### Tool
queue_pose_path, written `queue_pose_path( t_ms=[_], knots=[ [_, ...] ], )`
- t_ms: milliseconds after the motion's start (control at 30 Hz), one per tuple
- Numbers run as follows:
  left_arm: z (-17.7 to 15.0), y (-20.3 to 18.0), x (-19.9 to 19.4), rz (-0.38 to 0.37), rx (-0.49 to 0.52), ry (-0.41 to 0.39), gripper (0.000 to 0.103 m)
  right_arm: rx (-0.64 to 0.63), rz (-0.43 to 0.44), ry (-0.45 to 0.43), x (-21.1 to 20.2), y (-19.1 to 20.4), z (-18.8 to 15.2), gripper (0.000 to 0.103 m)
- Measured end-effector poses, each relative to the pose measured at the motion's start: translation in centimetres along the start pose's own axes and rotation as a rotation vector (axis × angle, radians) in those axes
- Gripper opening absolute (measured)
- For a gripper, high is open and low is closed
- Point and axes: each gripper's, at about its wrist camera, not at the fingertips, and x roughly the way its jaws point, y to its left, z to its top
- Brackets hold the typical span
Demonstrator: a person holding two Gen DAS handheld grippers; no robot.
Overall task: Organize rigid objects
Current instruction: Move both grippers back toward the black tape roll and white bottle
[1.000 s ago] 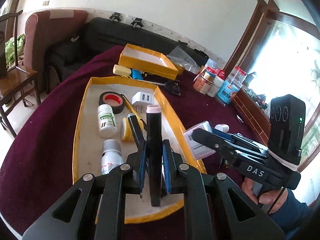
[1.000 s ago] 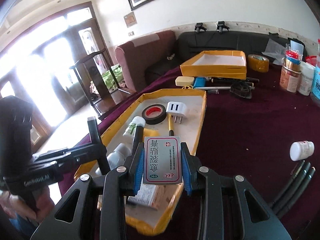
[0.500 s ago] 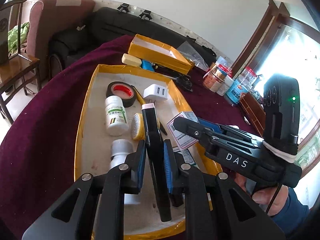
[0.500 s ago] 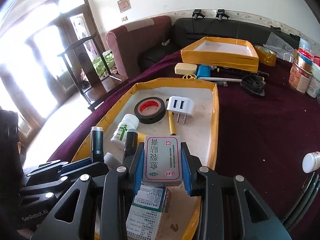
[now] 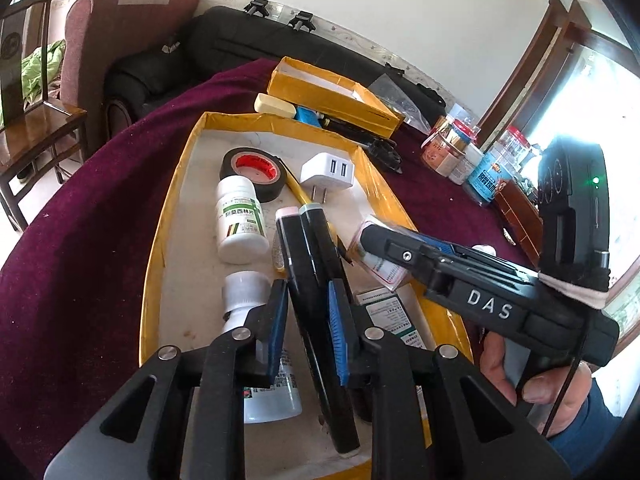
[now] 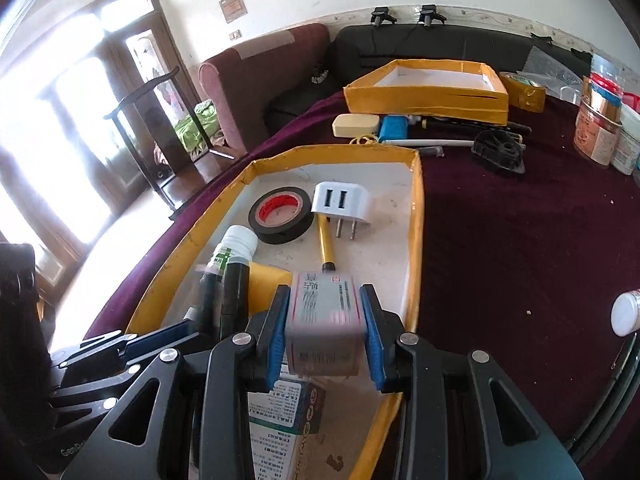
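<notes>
Left claw (image 5: 308, 316) opening around a black marker (image 5: 316, 320) lying in the yellow-rimmed tray (image 5: 160, 236) on the table, right claw (image 6: 325, 330) gripping a small medicine box (image 6: 325, 322) over the tray's near right side, white bottle (image 5: 241, 218) lying just left.

Our left black two-finger gripper (image 5: 308, 316) angles down, jaws opening; our right black gripper (image 6: 325, 326) clamps, tilted down.

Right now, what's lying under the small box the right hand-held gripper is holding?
Under the small box in the right hand-held gripper lies a green-and-white printed carton on the yellow-rimmed tray. The grippers cover the carton's near end.
</notes>
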Motion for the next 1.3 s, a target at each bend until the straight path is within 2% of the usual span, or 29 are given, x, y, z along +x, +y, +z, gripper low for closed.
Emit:
queue_pose_path(
  t_ms=[133,167,500,833,1033,1133,1167,1300],
  knots=[
    [0.0,-0.3,-0.4,-0.011,-0.004,-0.008,0.039,0.024,0.026,-0.007,-0.5,-0.5,-0.2,0.031],
    [0.0,-0.3,-0.5,-0.006,-0.006,-0.011,0.040,0.030,0.027,-0.015,-0.8,-0.6,-0.2,0.031],
    [-0.2,-1.1,-1.5,0.014,0.001,-0.015,0.040,0.084,0.076,-0.064,-4.3,-2.7,-1.3,0.031],
    [-0.3,-5.8,-2.5,0.013,0.111,-0.032,0.040,0.178,0.055,-0.135,-8.5,-7.9,-2.5,0.032],
    [-0.5,-9.7,-2.0,-0.011,0.199,-0.009,0.040,0.253,-0.007,-0.194,-11.9,-13.4,-2.7,0.033],
    [-0.7,-11.8,-1.2,-0.020,0.243,0.016,0.040,0.292,-0.061,-0.244,-14.1,-16.5,-2.8,0.040],
    [-0.9,-12.6,-0.8,-0.022,0.257,0.025,0.040,0.298,-0.090,-0.261,-14.7,-17.5,-2.8,0.045],
    [-1.4,-15.7,0.8,-0.039,0.312,0.070,0.040,0.292,-0.317,-0.368,-16.5,-21.9,-4.1,0.047]
  ],
)
